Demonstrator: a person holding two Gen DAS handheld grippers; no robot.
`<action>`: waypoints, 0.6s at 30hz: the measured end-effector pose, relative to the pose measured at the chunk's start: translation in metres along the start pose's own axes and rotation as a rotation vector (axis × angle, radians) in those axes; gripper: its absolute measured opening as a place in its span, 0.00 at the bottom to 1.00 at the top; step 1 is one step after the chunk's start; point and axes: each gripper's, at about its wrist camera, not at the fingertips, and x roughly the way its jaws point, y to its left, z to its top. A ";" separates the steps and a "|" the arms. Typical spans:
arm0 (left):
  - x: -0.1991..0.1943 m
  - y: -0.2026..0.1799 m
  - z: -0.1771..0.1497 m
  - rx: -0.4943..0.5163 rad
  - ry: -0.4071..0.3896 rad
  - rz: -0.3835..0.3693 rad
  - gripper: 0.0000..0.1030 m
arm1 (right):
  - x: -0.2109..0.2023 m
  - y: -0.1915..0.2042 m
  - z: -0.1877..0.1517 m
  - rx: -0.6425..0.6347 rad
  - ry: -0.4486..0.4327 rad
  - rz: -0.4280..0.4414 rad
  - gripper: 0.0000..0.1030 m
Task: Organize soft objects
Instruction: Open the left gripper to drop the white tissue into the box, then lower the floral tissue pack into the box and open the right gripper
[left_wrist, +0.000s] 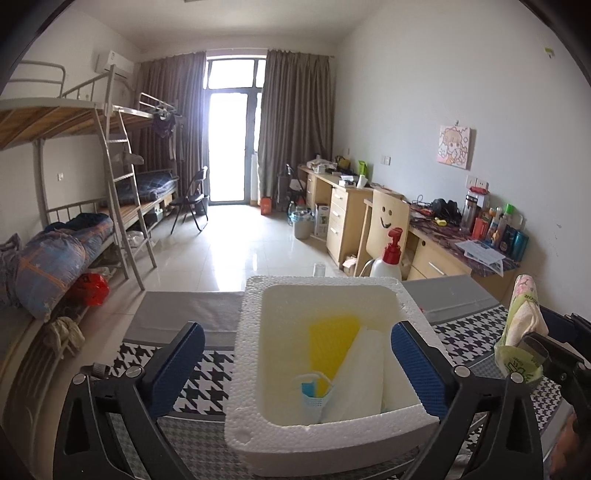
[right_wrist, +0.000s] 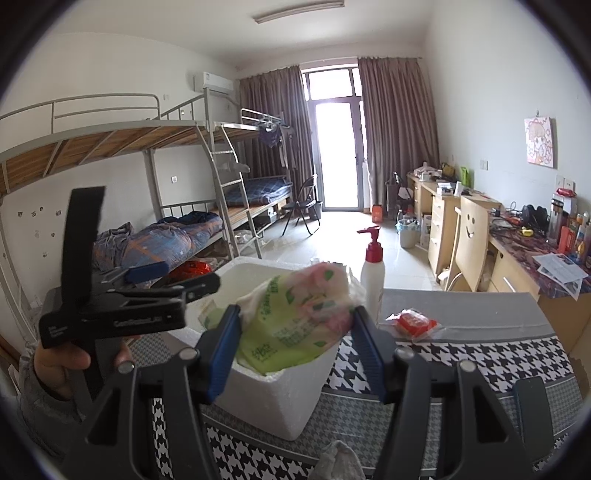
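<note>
A white foam box (left_wrist: 248, 332) stands on the houndstooth tablecloth (left_wrist: 207, 380). Inside it lie a yellow sponge (left_wrist: 332, 339), a white folded sheet (left_wrist: 365, 373) and a blue-and-white face mask (left_wrist: 314, 393). My left gripper (left_wrist: 297, 369) hangs wide open over the box, nothing touching its blue pads (left_wrist: 173, 369). In the right wrist view my right gripper (right_wrist: 295, 345) is shut on a green and pink tissue pack (right_wrist: 291, 321), holding it above the box's near corner (right_wrist: 266, 402). The left gripper (right_wrist: 181, 277), held by a hand, shows at the left there.
A white pump bottle with a red top (right_wrist: 372, 273) stands behind the box. A red packet (right_wrist: 413, 323) lies on the grey strip to the right, a pale cloth (right_wrist: 340, 461) at the near edge. Bunk beds (left_wrist: 74, 236) stand left, desks (left_wrist: 461, 254) right.
</note>
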 end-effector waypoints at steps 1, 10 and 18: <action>-0.002 0.000 0.000 0.004 -0.004 0.003 0.99 | 0.000 -0.001 0.000 0.003 -0.001 0.000 0.62; -0.012 0.006 -0.001 0.004 -0.024 0.053 0.99 | 0.006 0.006 0.006 -0.014 -0.008 -0.002 0.62; -0.021 0.016 -0.005 -0.007 -0.044 0.072 0.99 | 0.010 0.008 0.009 0.001 -0.007 -0.010 0.62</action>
